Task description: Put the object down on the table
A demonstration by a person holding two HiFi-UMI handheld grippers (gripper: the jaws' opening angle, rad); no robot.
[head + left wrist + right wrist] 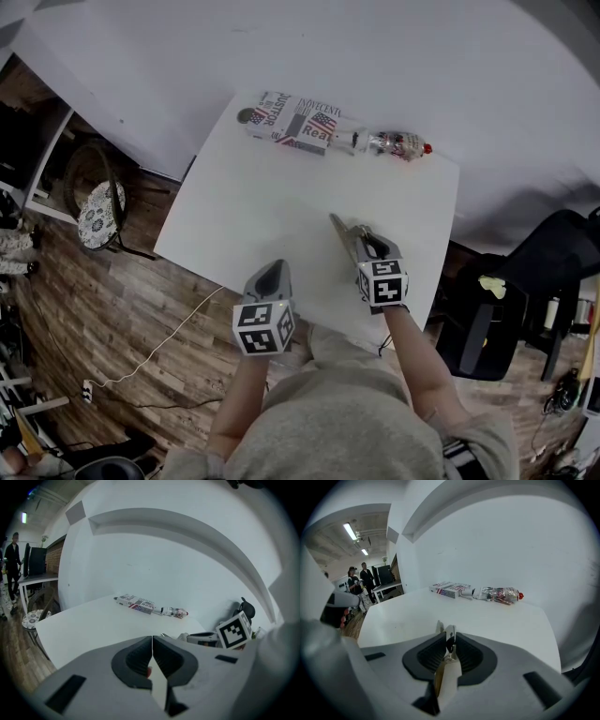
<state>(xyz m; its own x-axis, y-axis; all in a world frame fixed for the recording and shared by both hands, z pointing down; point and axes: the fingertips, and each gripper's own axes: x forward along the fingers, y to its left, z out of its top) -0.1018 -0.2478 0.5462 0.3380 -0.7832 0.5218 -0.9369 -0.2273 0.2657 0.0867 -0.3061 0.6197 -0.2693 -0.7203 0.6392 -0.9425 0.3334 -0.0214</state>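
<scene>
Right gripper [449,637]: clamped on metal strip [338,228], gripped at its rear end, tip jutting ahead, low over table [272,211]. Strip: likely light, stiff, thin and slick, edges perhaps sharp; best pinched across the flats. Left gripper [152,644]: closed, empty, alongside. Box [295,120], bottle [394,143]: well ahead.

Soft, even light fills your views. The white rectangular surface [281,216] reads bright with no harsh glare, and only faint shadows lie on it. In the right gripper view, ceiling strip lamps [349,530] glow high to the left of the surface. Both gripper views bend hard and go black at the corners. Close to the lens, your left gripper [152,641], jaws pressed together, looks soft. So does the thin pale flat object [447,667] pinched by your right gripper [446,632].
</scene>
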